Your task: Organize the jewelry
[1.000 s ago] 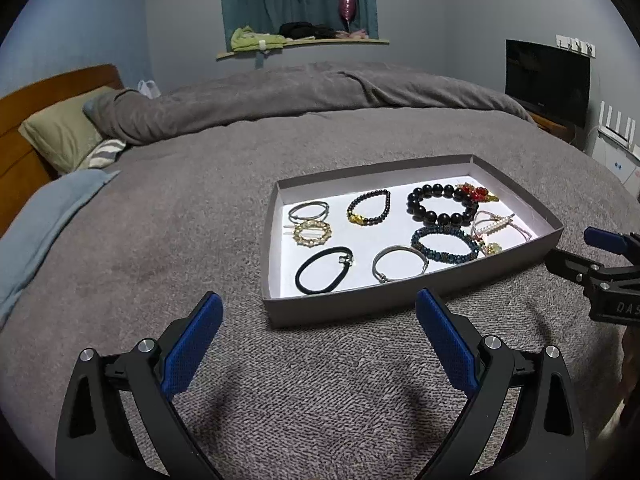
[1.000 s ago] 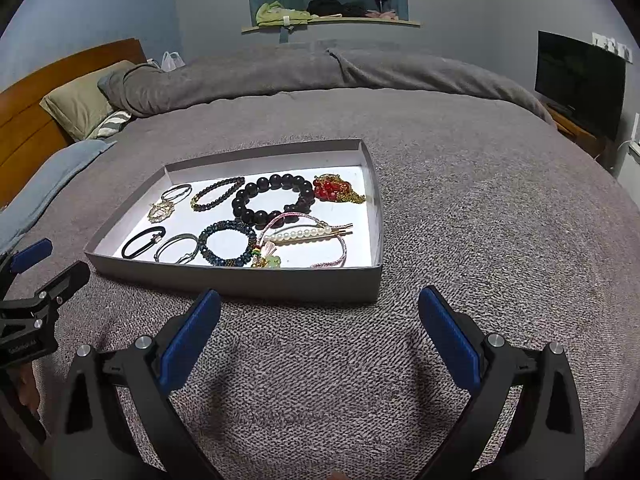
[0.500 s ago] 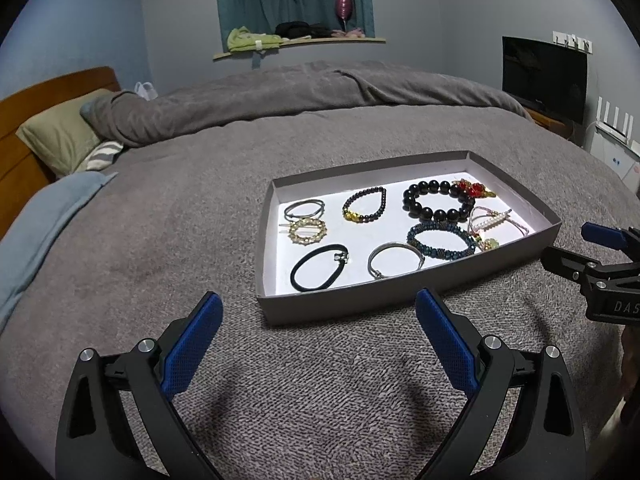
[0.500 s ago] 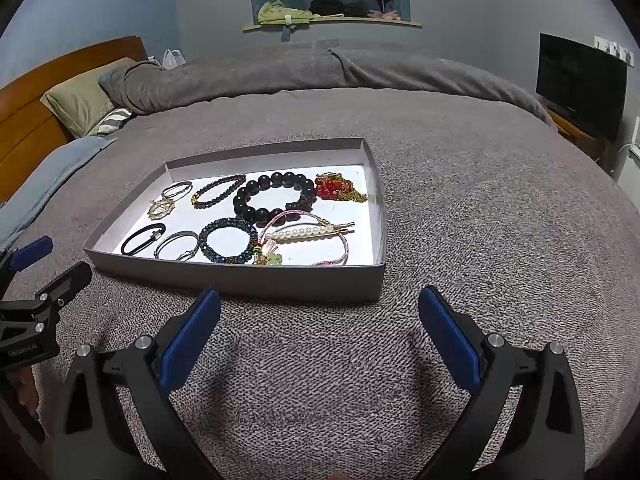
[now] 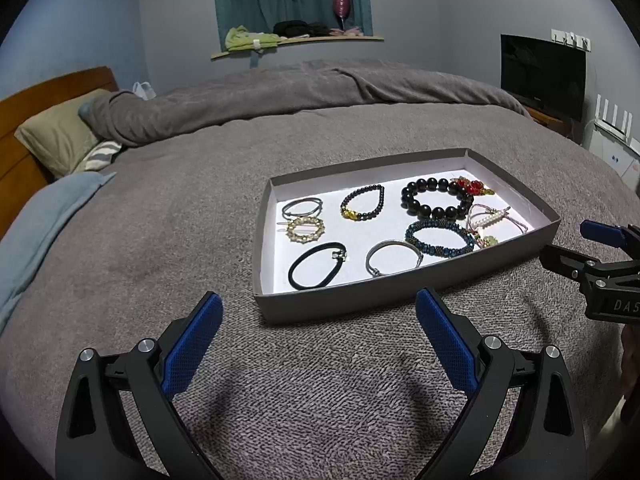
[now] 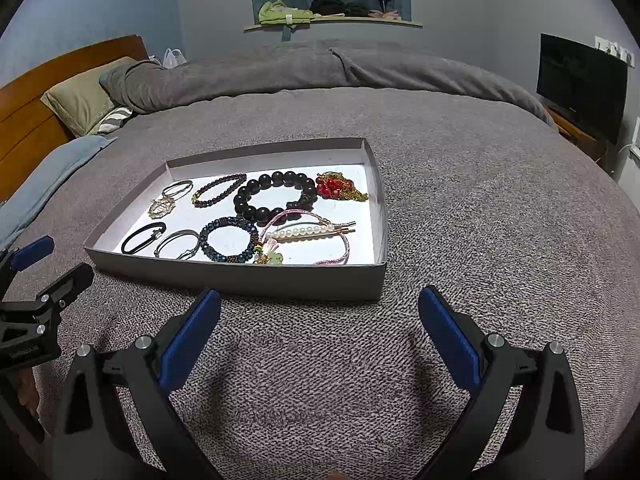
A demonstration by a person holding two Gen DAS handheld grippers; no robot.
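Note:
A shallow grey tray [image 5: 332, 305] [image 6: 240, 280] with a white floor lies on the grey bedspread and holds several bracelets and hair pieces. Among them are a large black bead bracelet [image 5: 434, 202] [image 6: 275, 196], a blue beaded bracelet [image 5: 439, 237] [image 6: 229, 239], a black hair tie [image 5: 317, 266] [image 6: 143, 237], a silver bangle [image 5: 394, 257] [image 6: 177, 244] and a pearl hair clip [image 6: 308, 230]. My left gripper [image 5: 318, 340] is open just short of the tray's near wall. My right gripper [image 6: 318, 336] is open too, near the tray's other front side. Both hold nothing.
The bed's rumpled duvet [image 5: 280, 92] and pillows [image 5: 60, 136] lie behind the tray, beside a wooden headboard [image 6: 60, 80]. A dark screen [image 5: 542, 72] stands at the right wall. A shelf [image 6: 332, 22] with clothes hangs at the window. The right gripper's body [image 5: 592, 268] shows at the left view's right edge.
Both grippers have drawn back slightly from the tray, which now sits a little farther off in each view. The jewelry has not moved and both grippers stay open.

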